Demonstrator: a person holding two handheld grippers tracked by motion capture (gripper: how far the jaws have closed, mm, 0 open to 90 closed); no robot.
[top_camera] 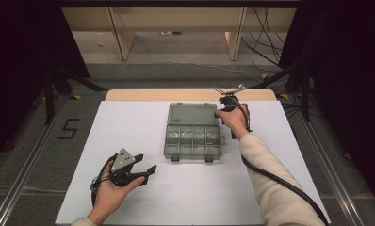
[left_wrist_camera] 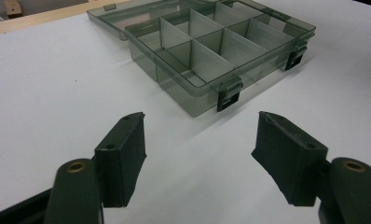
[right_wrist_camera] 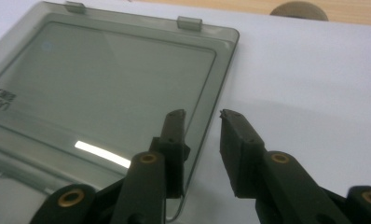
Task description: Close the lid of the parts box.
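Right tongs (right_wrist_camera: 202, 114) straddling lid (right_wrist_camera: 104, 88) edge, narrowly apart, not clamped. Left tongs (left_wrist_camera: 200, 121) wide apart, empty, near box (left_wrist_camera: 211, 51). Pinch edge squarely before swinging shut.

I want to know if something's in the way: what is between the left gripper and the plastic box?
Nothing: in the left gripper view, bare white table lies between the left gripper and the open plastic box.

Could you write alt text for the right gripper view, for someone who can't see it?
The right tool straddles the side edge of a smoky clear box's opened lid, which lies flat on the white table. One black finger sits over the lid, the other beside it, with a narrow gap between.
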